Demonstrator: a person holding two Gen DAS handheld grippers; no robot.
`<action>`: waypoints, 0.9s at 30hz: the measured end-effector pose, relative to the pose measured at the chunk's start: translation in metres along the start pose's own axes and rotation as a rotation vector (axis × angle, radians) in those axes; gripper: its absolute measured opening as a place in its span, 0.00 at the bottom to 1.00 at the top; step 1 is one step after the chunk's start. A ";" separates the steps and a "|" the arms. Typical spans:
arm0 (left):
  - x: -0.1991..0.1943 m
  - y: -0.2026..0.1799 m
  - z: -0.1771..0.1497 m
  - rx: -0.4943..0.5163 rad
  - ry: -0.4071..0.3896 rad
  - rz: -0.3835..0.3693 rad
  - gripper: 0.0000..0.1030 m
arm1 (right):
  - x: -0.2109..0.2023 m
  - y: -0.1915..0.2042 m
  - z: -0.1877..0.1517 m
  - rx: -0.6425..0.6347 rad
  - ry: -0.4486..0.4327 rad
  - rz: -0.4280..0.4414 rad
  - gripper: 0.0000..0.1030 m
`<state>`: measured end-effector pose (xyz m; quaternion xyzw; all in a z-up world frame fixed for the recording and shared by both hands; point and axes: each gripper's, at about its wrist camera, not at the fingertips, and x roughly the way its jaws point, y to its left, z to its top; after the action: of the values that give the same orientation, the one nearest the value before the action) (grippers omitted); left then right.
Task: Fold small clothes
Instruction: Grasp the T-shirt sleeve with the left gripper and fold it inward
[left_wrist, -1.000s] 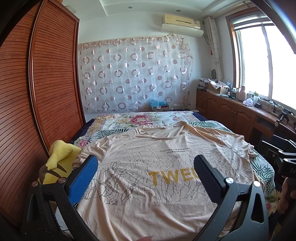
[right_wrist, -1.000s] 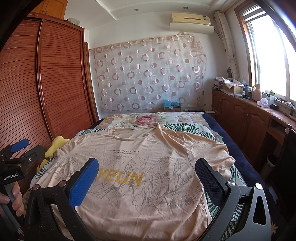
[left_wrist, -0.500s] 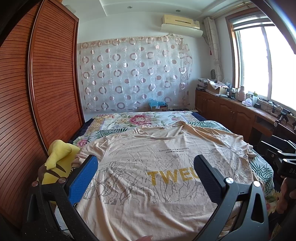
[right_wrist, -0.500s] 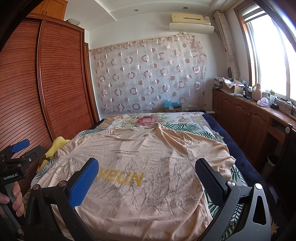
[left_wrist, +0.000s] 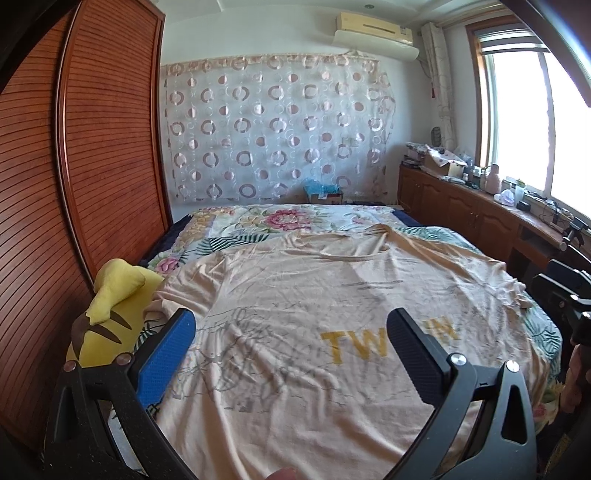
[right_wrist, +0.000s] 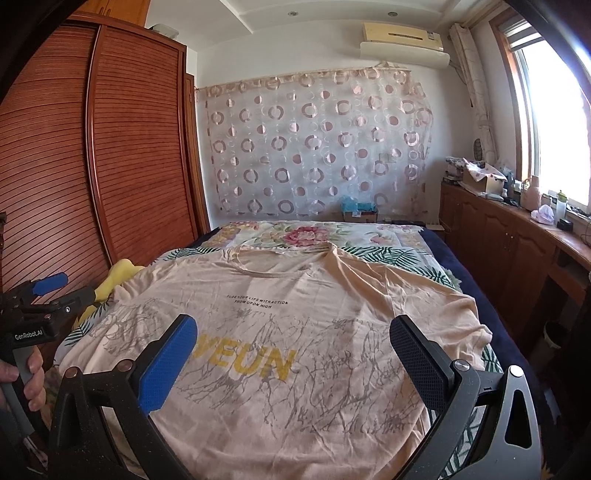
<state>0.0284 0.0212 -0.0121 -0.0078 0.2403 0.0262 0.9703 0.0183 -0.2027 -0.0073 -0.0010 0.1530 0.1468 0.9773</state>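
Note:
A peach T-shirt (left_wrist: 314, 295) with yellow letters and grey branch print lies spread flat, front up, on the bed; it also shows in the right wrist view (right_wrist: 295, 332), collar at the far end. My left gripper (left_wrist: 290, 332) is open and empty above the shirt's lower left part. My right gripper (right_wrist: 293, 339) is open and empty above the shirt's lower right part. The left gripper also shows at the left edge of the right wrist view (right_wrist: 40, 295), held in a hand.
The bed has a floral cover (left_wrist: 280, 221). A yellow plush toy (left_wrist: 107, 317) lies at the bed's left edge beside a slatted wooden wardrobe (left_wrist: 74, 184). Wooden cabinets (right_wrist: 517, 236) with clutter run along the right under the window.
Both grippers have shifted slightly forward and lower toward the shirt. The shirt has not moved and both grippers stay open.

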 end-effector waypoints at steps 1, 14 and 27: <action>0.006 0.006 0.000 -0.002 0.008 0.010 1.00 | 0.006 0.000 0.002 -0.006 0.001 0.007 1.00; 0.070 0.098 0.003 -0.010 0.146 0.064 1.00 | 0.090 0.004 0.009 -0.060 0.175 0.187 1.00; 0.135 0.161 0.007 -0.085 0.334 0.019 0.90 | 0.127 0.007 0.021 -0.093 0.275 0.249 0.99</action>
<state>0.1422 0.1889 -0.0691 -0.0508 0.3971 0.0437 0.9153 0.1384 -0.1585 -0.0250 -0.0472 0.2771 0.2720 0.9203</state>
